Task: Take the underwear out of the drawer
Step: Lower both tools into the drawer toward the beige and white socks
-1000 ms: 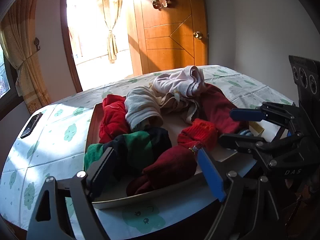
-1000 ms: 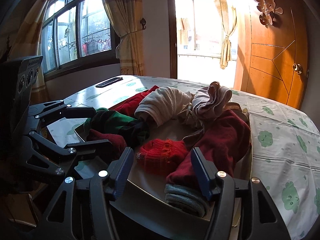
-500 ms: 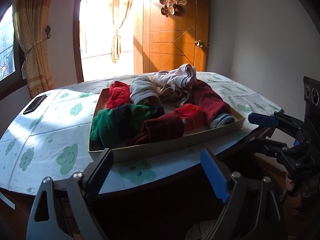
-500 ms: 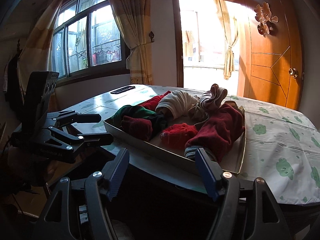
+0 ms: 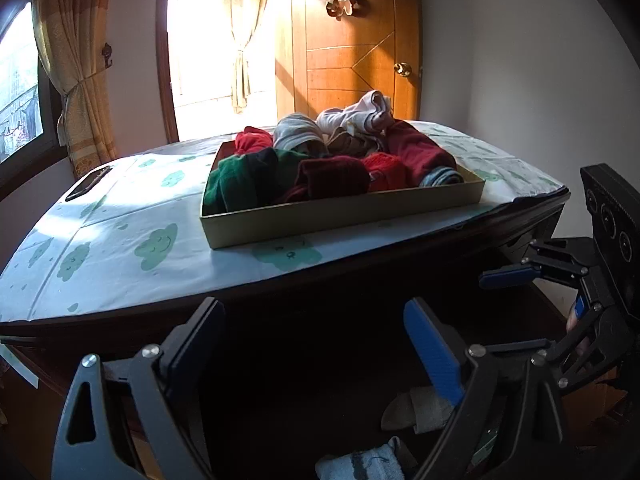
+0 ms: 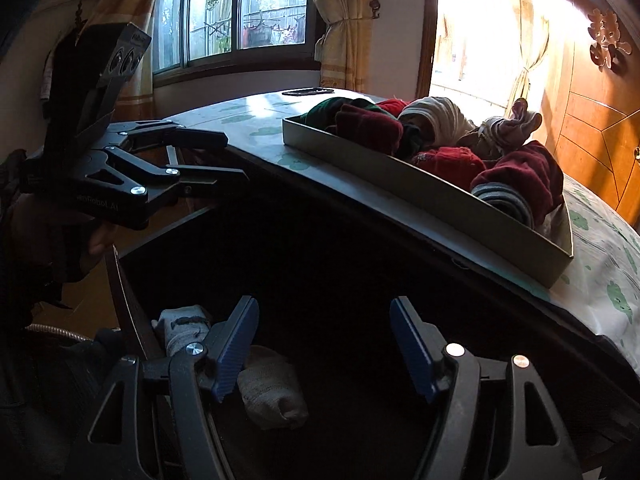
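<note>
Both our jaws stand wide apart and hold nothing; the left gripper (image 5: 316,344) and the right gripper (image 6: 324,344) have dropped from the tray top, where they hovered a second ago, to the front of the dark wooden cabinet (image 5: 360,264), and they now look into its open, shadowed drawer (image 6: 320,264); that tells us, as we judge it, that the approach is over and the picking is about to begin. Inside the drawer, low and toward its left wall, lie small rolled pieces of underwear: a beige rolled garment (image 6: 272,394) just beside the right gripper's left finger, and a pale grey-white rolled garment (image 6: 182,328) behind it against the wall; in the left wrist view we see what is probably the same beige roll (image 5: 420,408) and the pale grey one (image 5: 360,466) near the bottom edge. Above the drawer, on the cabinet's cloud-printed white cloth (image 5: 120,240), sits the shallow tan cardboard tray (image 5: 340,216), heaped with red, green, maroon and white clothes (image 5: 332,160). Nothing has yet left the drawer; the beige roll lies nearest the right gripper, so we expect that one to go first, though the drawer is dark and its depth is hard to read.
</note>
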{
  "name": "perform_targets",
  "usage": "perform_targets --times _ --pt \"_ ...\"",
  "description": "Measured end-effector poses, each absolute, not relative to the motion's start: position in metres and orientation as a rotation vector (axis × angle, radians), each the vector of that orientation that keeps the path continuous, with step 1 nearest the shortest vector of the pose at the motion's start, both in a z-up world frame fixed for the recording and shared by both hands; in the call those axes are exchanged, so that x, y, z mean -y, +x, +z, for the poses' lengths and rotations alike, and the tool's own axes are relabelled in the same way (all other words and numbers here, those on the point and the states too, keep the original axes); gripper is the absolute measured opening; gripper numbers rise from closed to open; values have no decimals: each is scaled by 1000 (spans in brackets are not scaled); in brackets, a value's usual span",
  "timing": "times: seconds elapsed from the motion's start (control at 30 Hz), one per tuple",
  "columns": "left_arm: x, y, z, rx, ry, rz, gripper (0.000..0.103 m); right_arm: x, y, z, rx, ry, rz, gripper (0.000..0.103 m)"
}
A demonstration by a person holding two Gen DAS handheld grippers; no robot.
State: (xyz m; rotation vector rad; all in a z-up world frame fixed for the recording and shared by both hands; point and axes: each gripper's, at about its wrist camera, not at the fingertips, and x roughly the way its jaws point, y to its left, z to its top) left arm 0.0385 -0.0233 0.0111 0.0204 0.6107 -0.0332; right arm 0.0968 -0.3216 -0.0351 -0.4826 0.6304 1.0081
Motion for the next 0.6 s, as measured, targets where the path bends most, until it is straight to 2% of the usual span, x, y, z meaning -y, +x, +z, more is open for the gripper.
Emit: perform_targets --times 0.13,0.6 --pt "23 32 3 -624 24 -20 98 317 99 -48 -693 -508 1029 70" --pt "9 23 -17 -665 -37 6 98 293 103 -82 -873 -634 1042 70"
